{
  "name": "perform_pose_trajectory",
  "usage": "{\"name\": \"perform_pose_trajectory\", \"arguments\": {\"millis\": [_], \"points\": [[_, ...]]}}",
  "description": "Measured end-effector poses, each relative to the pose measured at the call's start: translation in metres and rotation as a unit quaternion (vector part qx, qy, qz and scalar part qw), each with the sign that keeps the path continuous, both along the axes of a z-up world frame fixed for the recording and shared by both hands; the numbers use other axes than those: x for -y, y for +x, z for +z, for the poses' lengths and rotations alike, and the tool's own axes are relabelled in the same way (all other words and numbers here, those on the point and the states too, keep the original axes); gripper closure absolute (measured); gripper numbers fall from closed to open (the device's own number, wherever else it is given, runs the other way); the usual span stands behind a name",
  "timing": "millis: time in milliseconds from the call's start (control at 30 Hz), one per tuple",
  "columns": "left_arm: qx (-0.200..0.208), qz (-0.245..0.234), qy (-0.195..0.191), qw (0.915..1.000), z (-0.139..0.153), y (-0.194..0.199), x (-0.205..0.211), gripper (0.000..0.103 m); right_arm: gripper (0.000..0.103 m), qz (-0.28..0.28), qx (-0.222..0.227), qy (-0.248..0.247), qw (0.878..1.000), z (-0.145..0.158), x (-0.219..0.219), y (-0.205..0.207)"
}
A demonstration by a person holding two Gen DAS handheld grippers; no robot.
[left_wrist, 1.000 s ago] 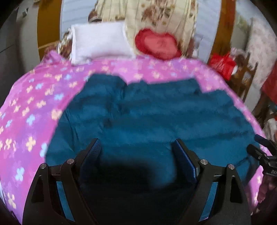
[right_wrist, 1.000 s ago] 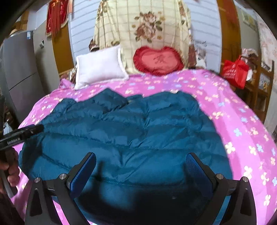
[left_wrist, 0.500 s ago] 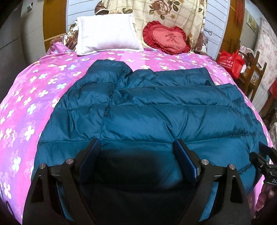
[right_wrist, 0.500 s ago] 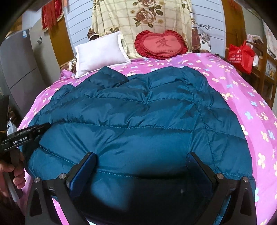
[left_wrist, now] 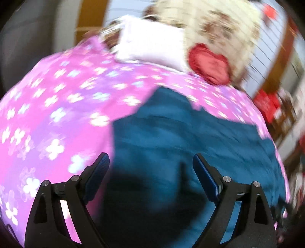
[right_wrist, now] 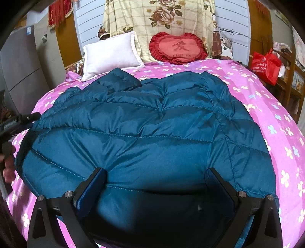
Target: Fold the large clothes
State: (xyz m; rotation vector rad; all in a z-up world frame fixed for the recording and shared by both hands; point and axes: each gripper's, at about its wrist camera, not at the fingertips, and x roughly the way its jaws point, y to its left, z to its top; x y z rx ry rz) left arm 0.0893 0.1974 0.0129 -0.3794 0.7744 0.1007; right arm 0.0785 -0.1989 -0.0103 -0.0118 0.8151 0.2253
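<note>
The bed is covered by a pink-purple sheet printed with small white, yellow and pale blue flowers. A teal quilted down jacket lies spread flat on the sheet, occupying the centre and extending to the 6 o'clock edge of the right wrist view. A white pillow rests on the sheet at 11 o'clock, just beyond the jacket's upper left corner. A red heart-shaped cushion with a ruffled border lies at 12 o'clock, apart from the jacket. A cream floral cloth stands behind both.
</note>
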Motion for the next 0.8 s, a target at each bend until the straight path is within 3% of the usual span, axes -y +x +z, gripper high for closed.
{"name": "perform_pose_trajectory", "arguments": {"millis": [67, 133, 267, 400, 500, 633, 667, 700, 733, 800], "points": [[-0.02, 0.015, -0.031, 0.9992, -0.012, 0.009, -0.022, 0.014, 0.0, -0.002, 0.0, -0.001, 1.0, 0.0, 0.0, 0.001], [-0.045, -0.022, -0.051, 0.9975, -0.023, 0.02, -0.024, 0.014, 0.0, -0.004, 0.0, -0.002, 1.0, 0.0, -0.001, 0.001], [-0.057, -0.056, -0.045, 0.9958, -0.027, 0.036, -0.018, 0.014, 0.0, -0.004, 0.0, -0.003, 1.0, 0.0, -0.001, 0.001], [-0.084, -0.059, -0.144, 0.9843, -0.052, 0.053, -0.035, 0.014, 0.0, -0.003, 0.001, -0.002, 1.0, 0.0, 0.0, 0.0], [-0.071, -0.069, -0.169, 0.9807, -0.054, 0.061, -0.041, 0.014, 0.0, -0.003, 0.002, -0.004, 1.0, -0.002, -0.002, -0.001], [-0.058, -0.084, -0.172, 0.9798, -0.052, 0.068, -0.039, 0.014, 0.0, 0.001, -0.001, -0.007, 1.0, -0.004, -0.003, 0.0], [-0.055, -0.084, -0.168, 0.9807, -0.051, 0.068, -0.038, 0.018, 0.0, 0.001, -0.001, -0.007, 1.0, -0.004, -0.003, 0.0], [-0.053, -0.085, -0.164, 0.9814, -0.051, 0.068, -0.038, 0.035, 0.0, 0.001, -0.001, -0.007, 1.0, -0.005, -0.003, 0.0], [-0.048, -0.088, -0.169, 0.9804, -0.052, 0.068, -0.038, 0.041, 0.0, 0.001, -0.001, -0.008, 1.0, -0.004, -0.004, 0.001], [-0.036, -0.091, -0.172, 0.9802, -0.05, 0.068, -0.038, 0.063, 0.0, 0.0, -0.001, -0.008, 1.0, -0.004, -0.005, 0.0]]}}
